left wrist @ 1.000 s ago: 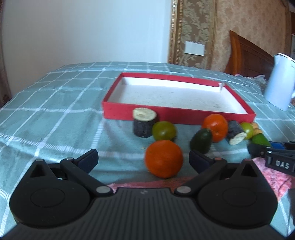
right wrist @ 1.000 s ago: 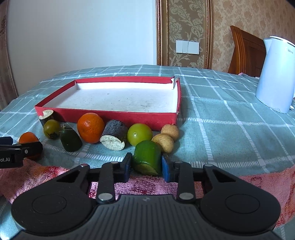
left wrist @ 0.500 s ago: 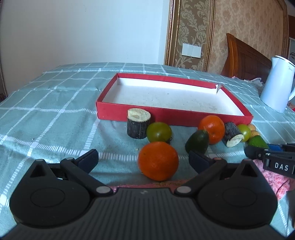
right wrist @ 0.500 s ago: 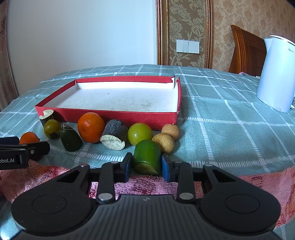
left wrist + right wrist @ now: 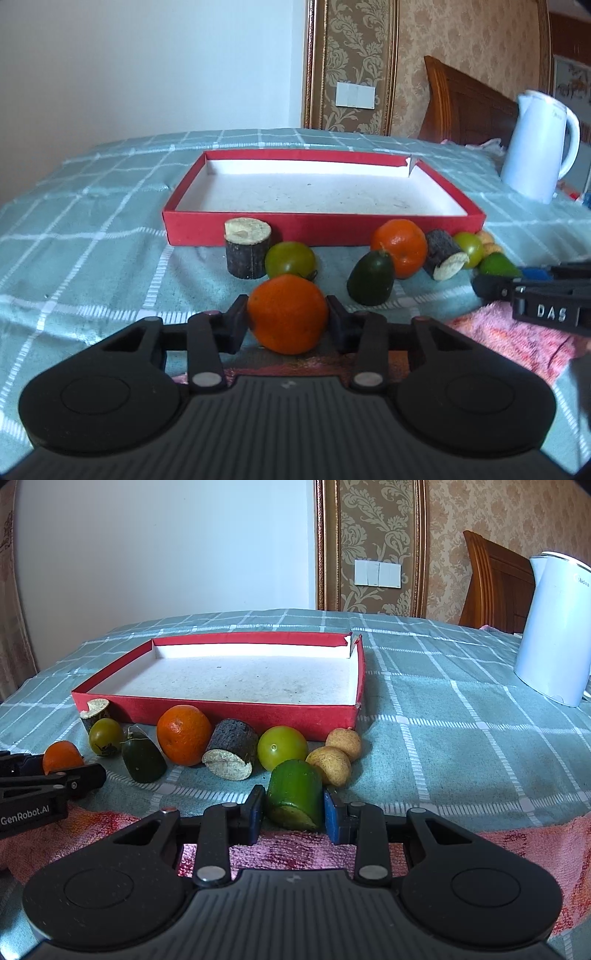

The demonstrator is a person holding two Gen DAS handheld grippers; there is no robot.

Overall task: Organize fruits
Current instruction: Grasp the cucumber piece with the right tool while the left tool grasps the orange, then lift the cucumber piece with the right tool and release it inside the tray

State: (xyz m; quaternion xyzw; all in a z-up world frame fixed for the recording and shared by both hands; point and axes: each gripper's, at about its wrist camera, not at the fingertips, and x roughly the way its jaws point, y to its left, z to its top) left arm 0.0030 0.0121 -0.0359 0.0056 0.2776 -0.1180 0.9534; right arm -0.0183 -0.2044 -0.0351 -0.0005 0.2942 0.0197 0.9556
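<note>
Nearest in the left wrist view: left tongs (image 5: 287, 319) clenched on an orange (image 5: 287, 314), both fingers pressed to its sides, above a pink towel (image 5: 517, 339). Nearest in the right wrist view: right tongs (image 5: 293, 808) clamped on a green cut cylinder (image 5: 294, 799), pale cut face toward the camera. Just beyond, on the checked teal cloth (image 5: 461, 716), a row of loose pieces: dark green avocado (image 5: 143, 759), second orange (image 5: 184, 735), dark log piece (image 5: 231, 754) on its side, green tomato (image 5: 282, 747), two tan potatoes (image 5: 334, 755) touching each other. Farther left, upright log stub (image 5: 247, 252) beside a darker green tomato (image 5: 290, 260). Behind the row, red tray (image 5: 221, 709), white inside, holding nothing. Far right, white kettle (image 5: 554, 642).
</note>
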